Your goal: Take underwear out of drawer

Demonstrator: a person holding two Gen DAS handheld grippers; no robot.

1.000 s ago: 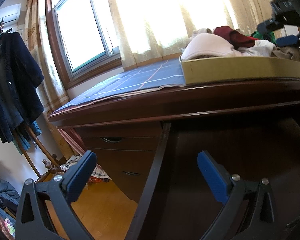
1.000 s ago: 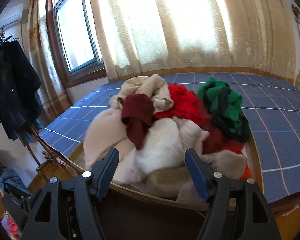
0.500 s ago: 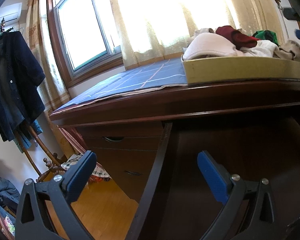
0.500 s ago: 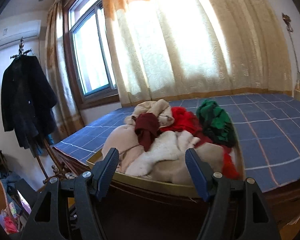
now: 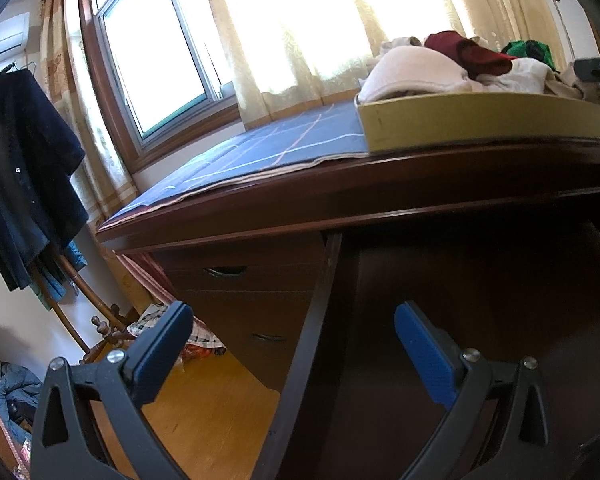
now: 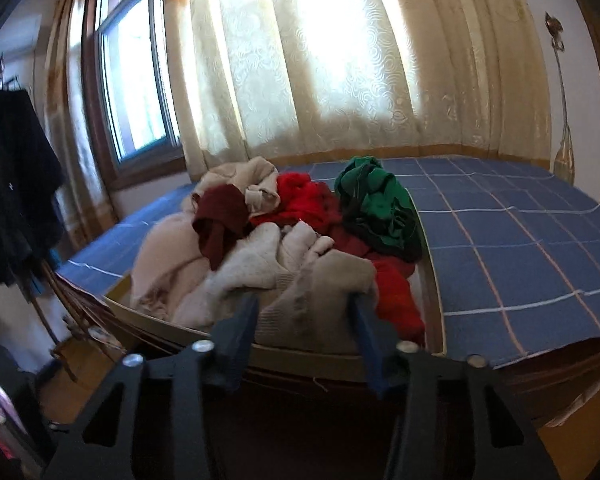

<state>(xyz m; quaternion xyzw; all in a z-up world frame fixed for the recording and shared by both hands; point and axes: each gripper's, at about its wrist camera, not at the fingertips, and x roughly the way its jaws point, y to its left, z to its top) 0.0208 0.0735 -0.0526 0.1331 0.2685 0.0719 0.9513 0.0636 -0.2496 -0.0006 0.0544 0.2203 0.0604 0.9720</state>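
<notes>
Right gripper (image 6: 302,312) fingers closing around grey underwear (image 6: 320,292) at near edge of drawer (image 6: 428,356) on surface; we're moments from lifting. Left gripper (image 5: 292,344) wide, empty.

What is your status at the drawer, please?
Right gripper closing around grey garment in drawer. Left gripper open, empty, low by desk front. Nothing in the way.
</notes>
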